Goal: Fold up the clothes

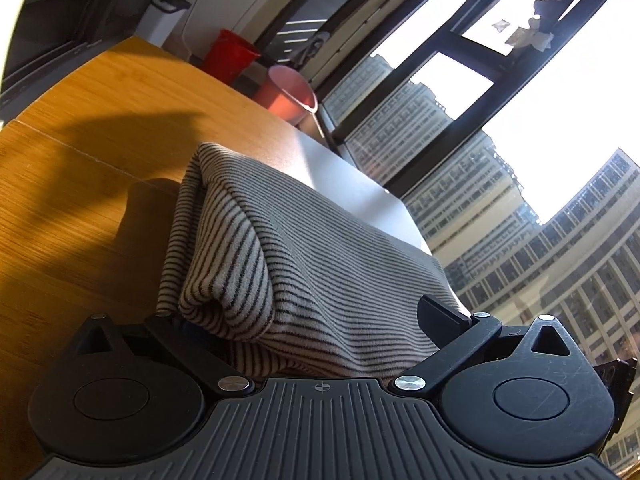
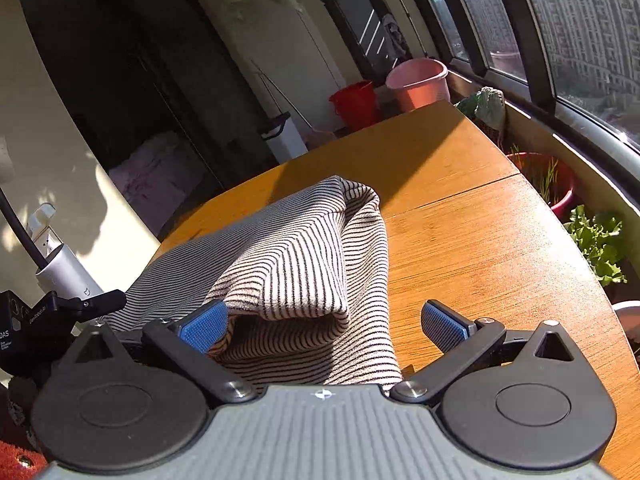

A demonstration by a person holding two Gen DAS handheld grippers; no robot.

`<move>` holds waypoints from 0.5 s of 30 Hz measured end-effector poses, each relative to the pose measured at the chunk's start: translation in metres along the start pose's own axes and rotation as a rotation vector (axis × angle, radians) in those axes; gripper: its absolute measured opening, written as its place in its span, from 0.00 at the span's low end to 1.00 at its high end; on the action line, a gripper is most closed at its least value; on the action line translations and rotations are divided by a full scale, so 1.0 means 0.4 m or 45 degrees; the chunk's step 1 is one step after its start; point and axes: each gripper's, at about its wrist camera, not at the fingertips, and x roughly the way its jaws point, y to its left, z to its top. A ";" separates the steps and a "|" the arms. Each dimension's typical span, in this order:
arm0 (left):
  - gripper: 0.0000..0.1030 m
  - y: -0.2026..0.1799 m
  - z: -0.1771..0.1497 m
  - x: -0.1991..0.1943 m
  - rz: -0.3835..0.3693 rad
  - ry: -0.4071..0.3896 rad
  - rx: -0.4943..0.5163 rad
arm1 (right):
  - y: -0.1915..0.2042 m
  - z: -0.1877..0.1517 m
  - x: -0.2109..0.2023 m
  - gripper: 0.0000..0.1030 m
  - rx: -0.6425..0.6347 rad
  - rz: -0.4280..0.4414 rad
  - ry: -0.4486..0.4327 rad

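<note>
A grey-and-black striped garment [image 1: 288, 248] lies folded in a thick bundle on the wooden table [image 1: 80, 184]. My left gripper [image 1: 316, 316] is open with its jaws wide apart on either side of the bundle's near edge. The cloth fills the gap and hides the left finger. The same garment [image 2: 296, 264] shows in the right wrist view. My right gripper [image 2: 324, 326] is open there, its blue pads [image 2: 446, 324] spread on either side of the folded near edge. Neither gripper pinches the cloth.
A red bucket [image 1: 232, 54] and a pink bucket [image 1: 288, 94] stand on the floor beyond the table's far edge. Potted plants [image 2: 596, 240] sit along the window on the right. My left gripper's body [image 2: 44, 316] shows at the left edge of the right wrist view.
</note>
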 end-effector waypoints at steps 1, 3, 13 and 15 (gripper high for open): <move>1.00 -0.005 -0.002 0.003 0.013 -0.004 0.014 | 0.005 0.008 -0.001 1.00 -0.007 -0.002 -0.023; 1.00 -0.012 -0.001 0.009 0.032 -0.009 0.029 | -0.003 0.024 0.022 1.00 0.053 0.081 0.019; 1.00 0.002 0.006 0.011 0.006 -0.007 0.017 | -0.039 0.029 0.142 1.00 0.347 0.236 0.214; 1.00 0.002 0.003 0.010 0.006 -0.013 0.025 | -0.032 0.018 0.140 1.00 0.358 0.231 0.187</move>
